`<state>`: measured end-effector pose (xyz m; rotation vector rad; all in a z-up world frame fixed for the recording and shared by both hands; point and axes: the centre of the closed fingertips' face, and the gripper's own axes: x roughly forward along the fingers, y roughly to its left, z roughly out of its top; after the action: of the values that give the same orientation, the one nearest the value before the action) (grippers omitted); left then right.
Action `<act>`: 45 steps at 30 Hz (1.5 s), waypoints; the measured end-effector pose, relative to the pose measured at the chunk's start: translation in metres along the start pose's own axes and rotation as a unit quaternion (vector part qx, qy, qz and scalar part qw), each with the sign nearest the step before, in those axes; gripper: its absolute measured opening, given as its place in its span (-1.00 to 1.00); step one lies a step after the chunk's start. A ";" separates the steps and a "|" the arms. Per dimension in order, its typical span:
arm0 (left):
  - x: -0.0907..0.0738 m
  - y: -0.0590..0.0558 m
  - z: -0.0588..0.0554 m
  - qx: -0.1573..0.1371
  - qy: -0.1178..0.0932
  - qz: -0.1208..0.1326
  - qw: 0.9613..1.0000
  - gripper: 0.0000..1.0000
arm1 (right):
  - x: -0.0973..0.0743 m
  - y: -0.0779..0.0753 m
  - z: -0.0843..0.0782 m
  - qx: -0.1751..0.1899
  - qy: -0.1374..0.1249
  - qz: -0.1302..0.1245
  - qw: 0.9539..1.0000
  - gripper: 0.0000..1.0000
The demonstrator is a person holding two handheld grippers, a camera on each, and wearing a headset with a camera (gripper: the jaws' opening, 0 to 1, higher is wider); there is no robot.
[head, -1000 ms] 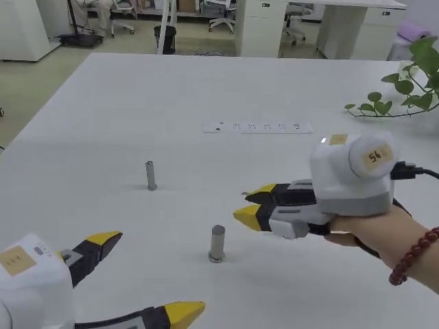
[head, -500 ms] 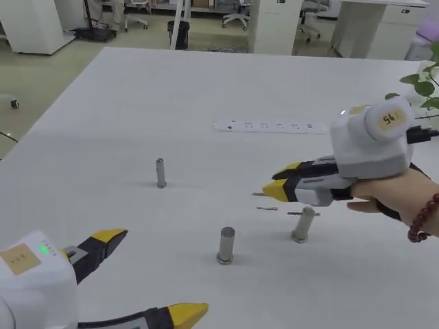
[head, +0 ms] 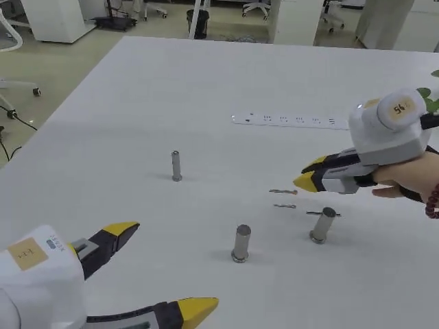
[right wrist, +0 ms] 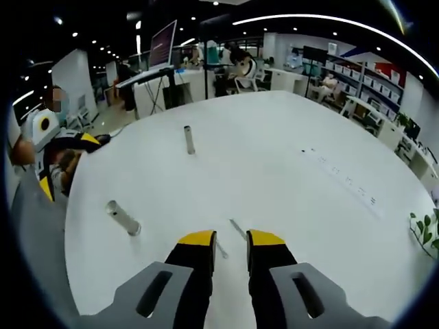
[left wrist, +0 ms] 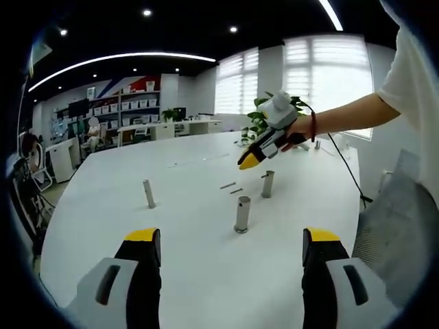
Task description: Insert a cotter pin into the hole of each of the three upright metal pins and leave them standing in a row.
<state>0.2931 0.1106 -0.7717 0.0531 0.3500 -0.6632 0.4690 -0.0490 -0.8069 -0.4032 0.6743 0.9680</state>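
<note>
Progress: 1 grey upright metal pin (head: pixel 321 226) at 4 o'clock seems cottered, 2 are bare; thin loose cotter pins (head: pixel 282 192) wait nearby. Right hand-held gripper (head: pixel 306 175) narrow, empty; left hand-held gripper (head: pixel 168 266) wide.

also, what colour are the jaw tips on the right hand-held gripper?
Yellow, over black bodies. The right hand-held gripper shows it best in the right gripper view.

Office desks (right wrist: pixel 171 79), shelves (left wrist: pixel 116 110), window blinds (left wrist: pixel 329 68)

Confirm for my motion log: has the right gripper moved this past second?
Yes, the right gripper drew rightward, away from the middle pin, toward the power strip.
</note>
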 end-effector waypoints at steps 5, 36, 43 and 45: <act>0.002 0.000 -0.001 -0.002 0.001 -0.002 1.000 0.69 | 0.015 -0.008 -0.015 -0.011 0.030 0.008 0.999 -0.63; 0.012 0.001 -0.001 0.010 0.009 -0.006 1.000 0.65 | 0.048 -0.020 -0.033 -0.127 0.134 0.091 0.979 -0.80; 0.013 -0.001 -0.001 0.019 0.012 -0.010 1.000 0.64 | 0.046 -0.014 -0.035 -0.177 0.171 0.103 0.964 -0.84; 0.013 -0.001 -0.001 0.020 0.013 -0.010 1.000 0.64 | 0.046 -0.014 -0.036 -0.201 0.184 0.098 0.957 -0.88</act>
<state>0.3013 0.1024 -0.7772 0.0966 0.3628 -0.6894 0.4866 -0.0492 -0.8641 -0.9054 0.8649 1.2373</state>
